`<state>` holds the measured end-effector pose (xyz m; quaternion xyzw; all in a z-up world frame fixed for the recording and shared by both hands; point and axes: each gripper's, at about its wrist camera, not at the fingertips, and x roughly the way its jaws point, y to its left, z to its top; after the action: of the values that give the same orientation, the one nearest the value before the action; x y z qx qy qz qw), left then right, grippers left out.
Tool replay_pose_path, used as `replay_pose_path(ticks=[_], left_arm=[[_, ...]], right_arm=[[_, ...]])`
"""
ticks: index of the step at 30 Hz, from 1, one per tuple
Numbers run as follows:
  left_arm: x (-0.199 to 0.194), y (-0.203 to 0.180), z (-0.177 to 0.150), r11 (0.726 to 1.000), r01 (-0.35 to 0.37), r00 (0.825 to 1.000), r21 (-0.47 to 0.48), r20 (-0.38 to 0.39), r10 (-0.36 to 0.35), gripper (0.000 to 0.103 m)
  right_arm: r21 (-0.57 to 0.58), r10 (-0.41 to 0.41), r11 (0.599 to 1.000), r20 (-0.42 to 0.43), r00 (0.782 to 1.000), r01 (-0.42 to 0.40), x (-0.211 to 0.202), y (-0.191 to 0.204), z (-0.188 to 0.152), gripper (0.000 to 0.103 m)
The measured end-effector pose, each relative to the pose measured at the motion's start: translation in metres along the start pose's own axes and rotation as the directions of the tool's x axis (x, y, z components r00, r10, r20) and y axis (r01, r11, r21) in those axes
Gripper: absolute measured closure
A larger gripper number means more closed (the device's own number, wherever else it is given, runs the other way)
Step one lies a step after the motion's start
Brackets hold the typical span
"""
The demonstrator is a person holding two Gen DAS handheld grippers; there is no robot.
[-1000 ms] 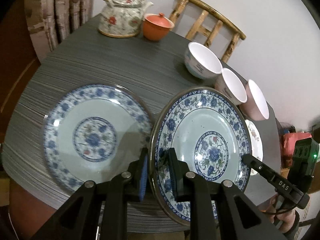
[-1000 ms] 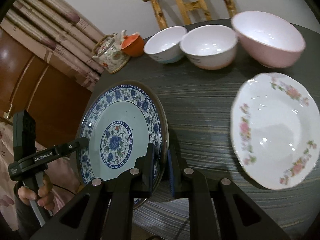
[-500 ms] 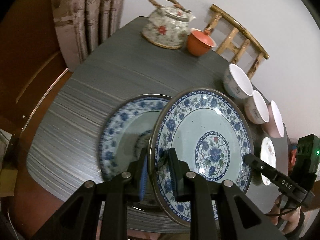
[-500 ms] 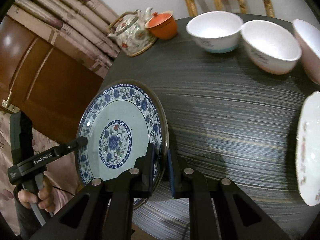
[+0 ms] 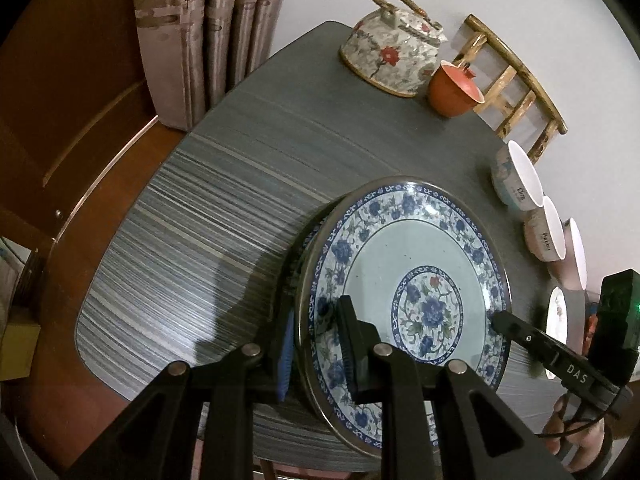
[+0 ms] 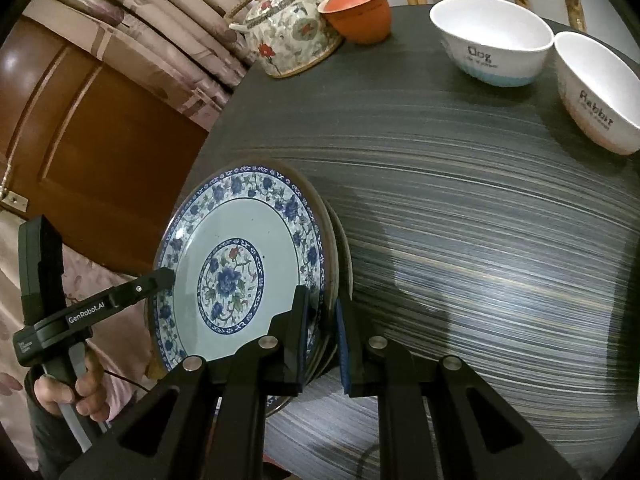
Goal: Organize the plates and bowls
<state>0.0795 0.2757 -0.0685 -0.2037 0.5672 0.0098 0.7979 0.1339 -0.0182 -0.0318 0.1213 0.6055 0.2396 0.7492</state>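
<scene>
My claws, left (image 5: pixel 316 344) and right (image 6: pixel 322 334), were both pinched shut on the plate's (image 5: pixel 404 280) rim at 9 and 3 o'clock, just over a second plate (image 6: pixel 340 256); I judged uneven letting-go could clatter or chip them.

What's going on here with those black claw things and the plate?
A person holds a gripper in each hand, and both grip one blue-patterned plate by opposite edges: the left gripper and the right gripper. The plate hangs just over a second plate of which only the rim shows, apparently about to be stacked on it. Two white bowls, a teapot and an orange lidded cup wait on the dark table.
</scene>
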Motion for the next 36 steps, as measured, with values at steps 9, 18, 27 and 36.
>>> replay_pose_path(ticks=[9,18,27,36], left_arm=[[0.013,0.006,0.003,1.0,0.0,1.0,0.002,-0.024,0.001,0.082],[0.017,-0.004,0.007,0.997,-0.056,0.997,0.045,-0.042,0.058,0.08],[0.019,-0.017,0.01,0.981,-0.173,0.983,0.088,-0.047,0.177,0.08],[0.019,-0.023,0.006,0.963,-0.235,0.971,0.132,-0.02,0.24,0.078]], right_arm=[[0.003,-0.021,1.0,-0.019,1.0,0.021,0.009,0.002,0.005,0.089],[-0.007,-0.045,0.999,-0.025,0.999,0.045,0.012,0.004,0.005,0.087],[-0.048,-0.087,0.995,-0.045,0.995,0.085,0.017,0.009,0.004,0.085],[-0.066,-0.08,0.995,-0.05,0.996,0.076,0.021,0.011,0.002,0.081]])
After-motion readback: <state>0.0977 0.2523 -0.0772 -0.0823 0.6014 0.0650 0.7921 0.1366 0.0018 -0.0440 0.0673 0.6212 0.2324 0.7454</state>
